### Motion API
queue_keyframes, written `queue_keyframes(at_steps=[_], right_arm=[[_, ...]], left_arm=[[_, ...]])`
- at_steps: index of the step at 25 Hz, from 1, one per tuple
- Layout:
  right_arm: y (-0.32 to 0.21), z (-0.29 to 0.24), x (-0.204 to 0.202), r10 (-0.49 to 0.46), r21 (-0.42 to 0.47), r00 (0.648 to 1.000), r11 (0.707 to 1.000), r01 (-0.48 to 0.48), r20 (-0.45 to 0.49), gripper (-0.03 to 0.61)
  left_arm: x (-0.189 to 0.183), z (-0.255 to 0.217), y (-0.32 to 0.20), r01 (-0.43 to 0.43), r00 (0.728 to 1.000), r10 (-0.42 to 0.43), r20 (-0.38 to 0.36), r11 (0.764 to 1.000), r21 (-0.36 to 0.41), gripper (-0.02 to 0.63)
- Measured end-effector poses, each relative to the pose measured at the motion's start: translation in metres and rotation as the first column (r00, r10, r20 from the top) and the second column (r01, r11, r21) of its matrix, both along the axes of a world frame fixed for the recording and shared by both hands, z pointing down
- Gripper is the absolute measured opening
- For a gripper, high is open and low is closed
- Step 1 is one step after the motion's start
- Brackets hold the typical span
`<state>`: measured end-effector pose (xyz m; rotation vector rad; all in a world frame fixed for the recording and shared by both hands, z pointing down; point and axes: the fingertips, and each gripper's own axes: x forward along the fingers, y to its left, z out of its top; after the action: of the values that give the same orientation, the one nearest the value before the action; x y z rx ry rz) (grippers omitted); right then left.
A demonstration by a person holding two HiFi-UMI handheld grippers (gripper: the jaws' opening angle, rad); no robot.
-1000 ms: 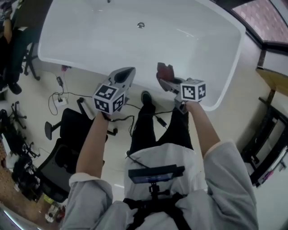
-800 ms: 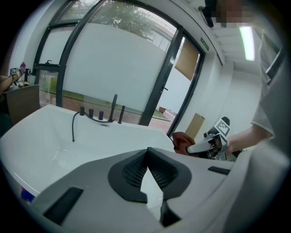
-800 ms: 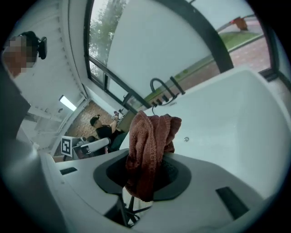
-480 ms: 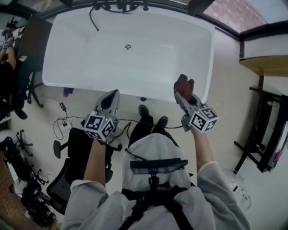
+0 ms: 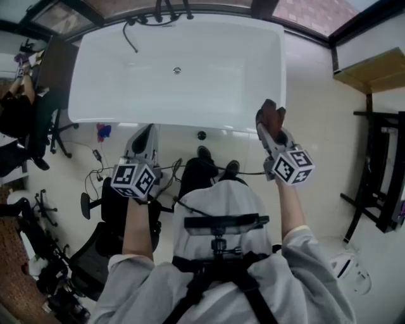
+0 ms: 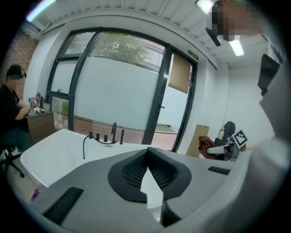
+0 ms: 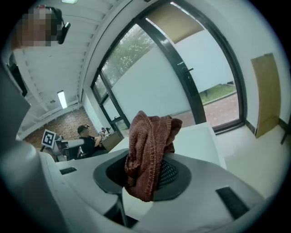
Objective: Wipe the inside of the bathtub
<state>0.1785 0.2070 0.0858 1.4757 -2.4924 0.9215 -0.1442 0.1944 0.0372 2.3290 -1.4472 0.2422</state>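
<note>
The white bathtub (image 5: 126,95) lies across the top of the head view, with its drain (image 5: 177,70) near the middle and nothing in it. My right gripper (image 5: 269,130) hangs at the tub's near right corner, shut on a brown knitted cloth (image 5: 271,114). In the right gripper view the cloth (image 7: 149,141) bunches up between the jaws of the right gripper (image 7: 148,166) and droops over them. My left gripper (image 5: 149,130) is just in front of the tub's near rim, over the floor, shut with nothing in it. The left gripper view shows the left gripper (image 6: 147,152) with its pads touching at the tips.
Black taps and a hose (image 5: 158,11) sit on the tub's far rim. Cables (image 5: 101,166) and office chairs (image 5: 95,209) crowd the floor at left, where a person (image 5: 16,107) sits. A wooden cabinet (image 5: 373,69) and a black rack (image 5: 386,171) stand at right.
The head view has drawn back, so the whole tub now shows. Both grippers have shifted from over the near rim towards me, the right one carrying the cloth to the tub's right corner.
</note>
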Motion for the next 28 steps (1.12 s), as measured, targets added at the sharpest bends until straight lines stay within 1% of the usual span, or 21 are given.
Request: queue_keyframes(at_steps=[3,6,9,12,15,18,21,23,28], right_arm=[[0.011,-0.012,0.004,0.01,0.042,0.997,0.999,-0.007,-0.077,0.126],[0.024,-0.025,0.001,0.058,0.065,0.994,0.997,-0.052,-0.096,0.126],[0.036,-0.032,-0.005,0.107,0.076,0.987,0.992,-0.099,-0.117,0.126],[0.049,-0.035,-0.022,0.13,0.076,0.985,0.99,-0.122,-0.116,0.126],[0.058,-0.034,-0.044,0.131,0.073,0.978,0.99,-0.12,-0.164,0.126],[0.067,-0.034,-0.063,0.147,0.068,0.969,0.988,-0.136,-0.198,0.126],[0.074,-0.031,-0.075,0.142,0.062,0.961,0.989,-0.131,-0.237,0.126],[0.076,-0.029,-0.082,0.143,0.059,0.956,0.989,-0.132,-0.257,0.124],[0.07,-0.032,-0.099,0.166,0.05,0.953,0.986,-0.159,-0.253,0.123]], left_arm=[[-0.002,-0.012,0.004,0.0,1.0,0.0,0.002,1.0,0.021,0.008],[-0.004,-0.023,0.006,-0.028,0.999,0.027,0.022,0.999,0.045,0.008],[-0.007,-0.032,0.003,-0.052,0.999,0.052,0.006,0.997,0.063,0.008],[-0.011,-0.038,0.0,-0.089,0.996,0.089,0.004,0.994,0.067,0.008],[-0.016,-0.04,0.002,-0.131,0.991,0.13,0.011,0.989,0.067,0.008],[-0.029,-0.032,0.013,-0.153,0.988,0.152,0.013,0.987,0.054,0.008],[-0.041,-0.026,0.023,-0.151,0.989,0.151,0.001,0.987,0.046,0.008],[-0.049,-0.023,0.028,-0.15,0.989,0.15,0.006,0.988,0.041,0.008],[-0.077,-0.014,0.033,-0.125,0.992,0.126,-0.018,0.992,0.018,0.008]])
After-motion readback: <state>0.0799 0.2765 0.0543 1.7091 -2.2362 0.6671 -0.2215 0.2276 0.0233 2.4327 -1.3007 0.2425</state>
